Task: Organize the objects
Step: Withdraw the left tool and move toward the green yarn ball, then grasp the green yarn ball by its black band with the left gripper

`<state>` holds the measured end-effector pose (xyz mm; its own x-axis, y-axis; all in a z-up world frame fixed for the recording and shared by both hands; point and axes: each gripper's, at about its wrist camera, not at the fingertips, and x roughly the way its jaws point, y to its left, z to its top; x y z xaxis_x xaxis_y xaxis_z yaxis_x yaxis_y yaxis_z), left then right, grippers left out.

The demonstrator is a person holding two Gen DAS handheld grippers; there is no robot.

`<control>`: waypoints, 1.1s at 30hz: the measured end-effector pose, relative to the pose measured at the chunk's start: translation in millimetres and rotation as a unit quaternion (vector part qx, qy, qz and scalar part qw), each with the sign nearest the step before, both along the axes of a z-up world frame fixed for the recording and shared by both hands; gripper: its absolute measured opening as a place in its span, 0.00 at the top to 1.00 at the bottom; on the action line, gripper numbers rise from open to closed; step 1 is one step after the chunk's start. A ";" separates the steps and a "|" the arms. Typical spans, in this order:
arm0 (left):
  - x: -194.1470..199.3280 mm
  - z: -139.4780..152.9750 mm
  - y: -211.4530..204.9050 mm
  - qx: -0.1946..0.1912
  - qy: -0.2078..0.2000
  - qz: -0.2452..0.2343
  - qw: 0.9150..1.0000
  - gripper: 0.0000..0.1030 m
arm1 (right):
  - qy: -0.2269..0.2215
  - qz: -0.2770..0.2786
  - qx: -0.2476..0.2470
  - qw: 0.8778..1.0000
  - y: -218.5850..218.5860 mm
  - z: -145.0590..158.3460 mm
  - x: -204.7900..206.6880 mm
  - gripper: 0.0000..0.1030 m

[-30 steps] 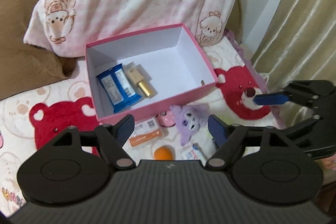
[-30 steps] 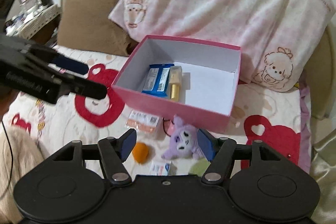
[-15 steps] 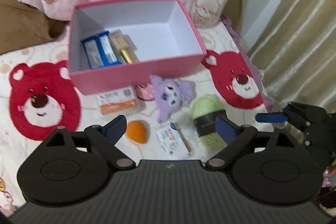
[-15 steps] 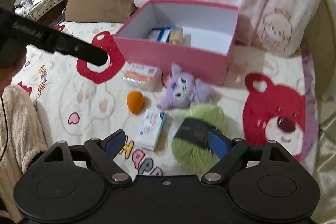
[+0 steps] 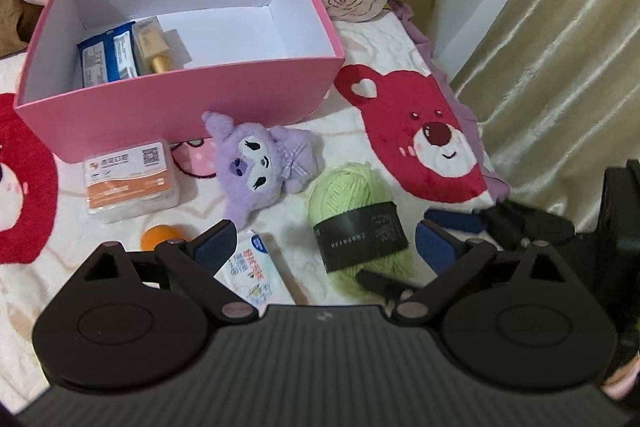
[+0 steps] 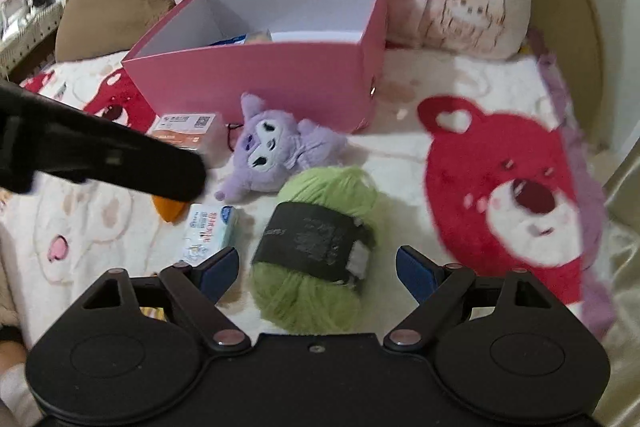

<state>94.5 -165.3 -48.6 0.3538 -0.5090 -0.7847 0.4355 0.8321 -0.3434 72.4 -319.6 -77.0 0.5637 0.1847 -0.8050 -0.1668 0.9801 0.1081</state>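
we see the right gripper (image 6: pixel 318 269) spread wide, green yarn skein (image 6: pixel 320 247) directly ahead btwn its tips, long axis running away from us; left gripper (image 5: pixel 324 247) also spread, further off.

We count one pink box (image 5: pixel 176 109) at 12 o'clock on the bed. Inside it we count two items: one blue packet (image 5: pixel 106 57) and one gold-capped tube (image 5: pixel 154 51). Outside the box we count five loose items: one purple plush toy (image 5: pixel 256 163), one green yarn ball (image 5: pixel 358 221), one orange-labelled pack (image 5: pixel 130 181), one orange sponge (image 5: pixel 160 237) and one tissue packet (image 5: pixel 252 271). We count two claws: the left claw (image 5: pixel 324 247) and the right claw (image 6: pixel 318 267). We count two red bear prints (image 5: pixel 428 143) in the left wrist view.
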 end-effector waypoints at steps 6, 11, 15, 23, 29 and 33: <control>7.1 -32.4 -13.2 -0.004 0.016 0.006 1.000 0.06 | 0.016 -0.014 0.015 1.000 -1.9 -12.4 0.5 0.14; 7.8 -60.6 -24.1 -0.026 0.044 0.011 0.999 0.06 | 0.057 -0.006 -0.022 0.998 4.6 -36.6 6.7 0.14; 10.9 -75.6 -22.1 -0.062 0.079 0.029 0.995 0.13 | 0.066 -0.001 0.001 0.998 0.5 -40.4 9.7 0.15; 3.9 -91.1 -9.7 -0.140 0.092 0.046 0.985 0.51 | 0.055 -0.002 0.025 0.998 0.4 -36.2 6.0 0.39; 1.1 -81.7 2.3 -0.159 0.091 0.059 0.981 0.54 | 0.029 0.013 -0.009 0.999 12.5 -29.3 1.7 0.44; -8.8 -63.1 9.9 -0.175 0.067 0.059 0.980 0.54 | -0.016 0.019 -0.043 0.999 22.4 -12.3 -10.3 0.44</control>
<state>85.6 -155.4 -111.7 0.3328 -0.7174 -0.6121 0.2742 0.6947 -0.6650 62.1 -297.2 -89.3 0.5833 0.1365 -0.8007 -0.2057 0.9785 0.0169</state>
